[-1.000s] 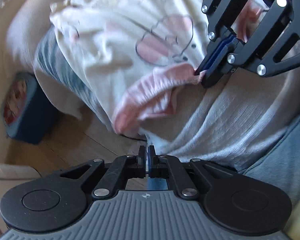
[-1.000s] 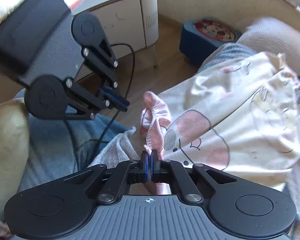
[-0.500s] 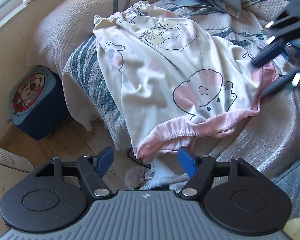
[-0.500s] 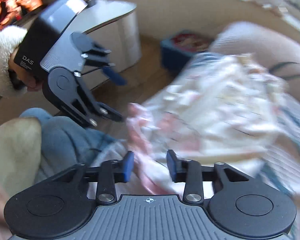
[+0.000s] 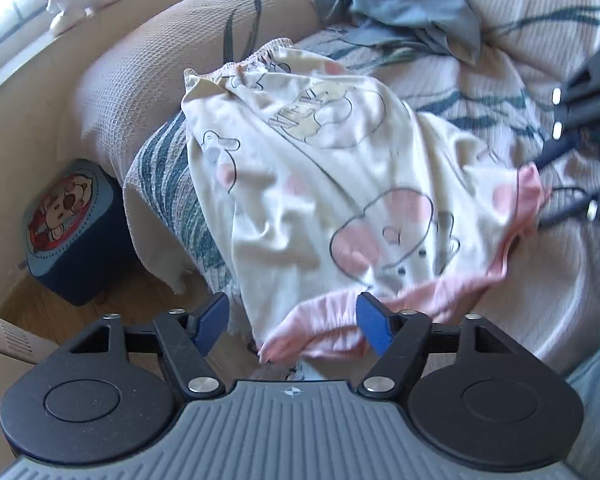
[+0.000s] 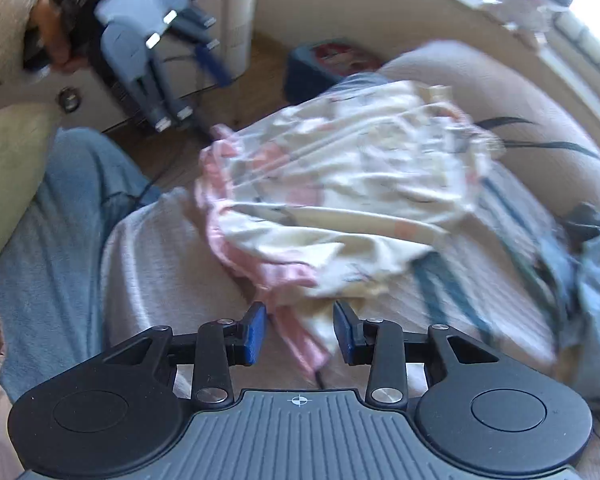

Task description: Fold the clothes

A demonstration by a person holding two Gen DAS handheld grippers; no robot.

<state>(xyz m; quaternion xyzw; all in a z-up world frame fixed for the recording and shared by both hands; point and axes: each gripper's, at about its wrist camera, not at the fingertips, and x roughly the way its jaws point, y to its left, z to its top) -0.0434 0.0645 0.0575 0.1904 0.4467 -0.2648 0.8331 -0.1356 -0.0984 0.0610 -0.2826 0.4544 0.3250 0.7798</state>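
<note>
A cream garment (image 5: 320, 184) with cartoon prints and a pink hem lies spread over the sofa's edge. It is blurred in the right wrist view (image 6: 340, 184). My left gripper (image 5: 292, 312) hovers above the hem's left corner. Its jaws stand wide and are closing, and the pads do not touch the cloth. My right gripper (image 6: 300, 324) is open over the hem's other corner, with pink fabric showing between the pads but not pinched. Each gripper also shows in the other's view: the right gripper (image 5: 556, 184) at the far right, the left gripper (image 6: 208, 92) at the upper left.
Crumpled blue-grey clothes (image 5: 404, 12) lie at the sofa's back. A blue stool (image 5: 68, 232) with a cartoon top stands on the wooden floor beside the sofa cover (image 5: 540, 280). A white cabinet (image 6: 228, 40) stands behind. A person's jeans leg (image 6: 60, 220) rests at the left.
Both grippers were shut on the pink hem; both have let go and opened. The garment now lies on the sofa, and both grippers have drawn back from it.
</note>
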